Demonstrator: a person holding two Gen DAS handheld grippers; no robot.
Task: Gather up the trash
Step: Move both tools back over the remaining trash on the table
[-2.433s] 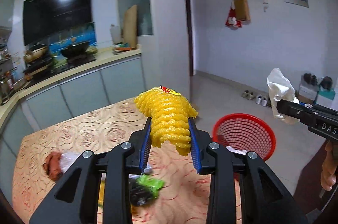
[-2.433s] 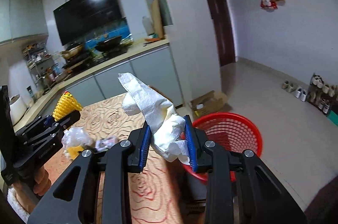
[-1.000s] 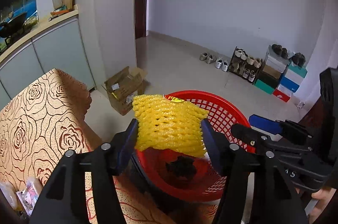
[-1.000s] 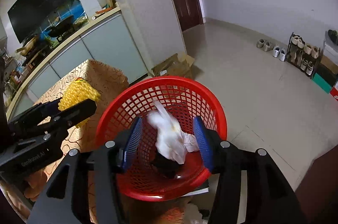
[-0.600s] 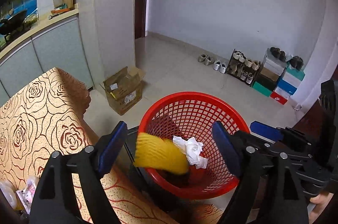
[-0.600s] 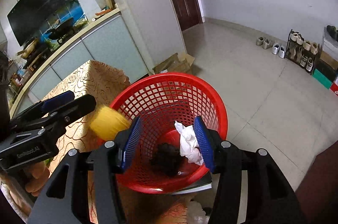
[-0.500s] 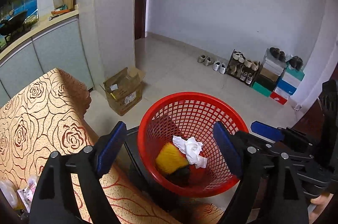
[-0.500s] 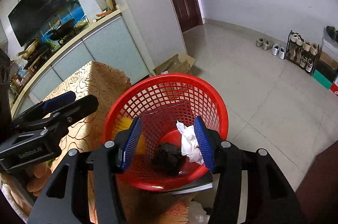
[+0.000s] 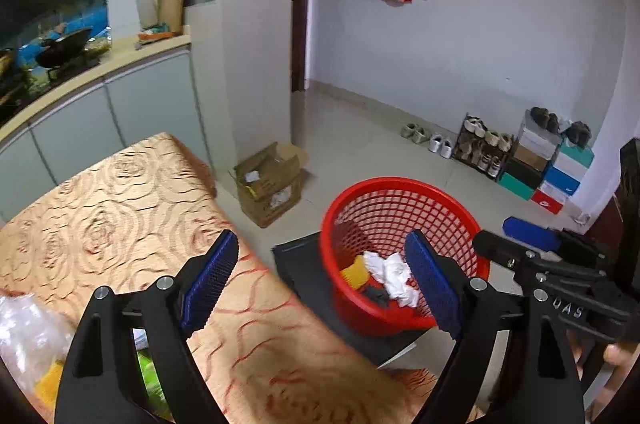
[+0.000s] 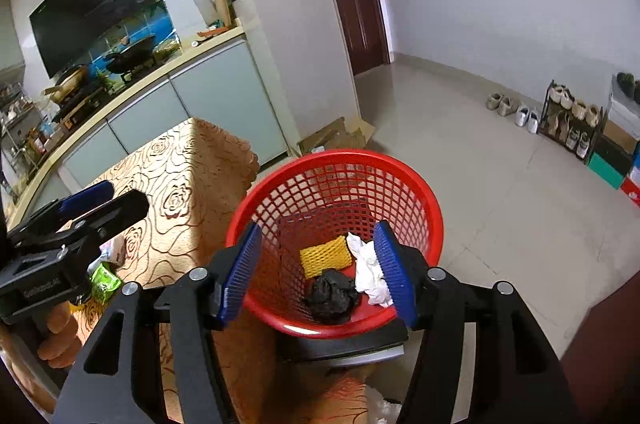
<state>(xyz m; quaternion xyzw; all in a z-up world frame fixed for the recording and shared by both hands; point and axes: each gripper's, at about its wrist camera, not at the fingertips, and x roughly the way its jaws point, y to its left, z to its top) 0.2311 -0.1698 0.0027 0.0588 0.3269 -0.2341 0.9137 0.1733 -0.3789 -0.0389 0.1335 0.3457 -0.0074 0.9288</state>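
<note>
Red basket [image 10: 400, 171] shows black wad [image 10: 331, 292] from right; both fingers [image 9: 210, 274] opening, empty.

"DAS" in pale letters on the right tool [image 9: 568, 310], otherwise nothing legible

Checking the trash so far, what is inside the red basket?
Inside the red basket lie a yellow foam net, a crumpled white tissue and a black crumpled wad. Anything beneath them is covered.
</note>
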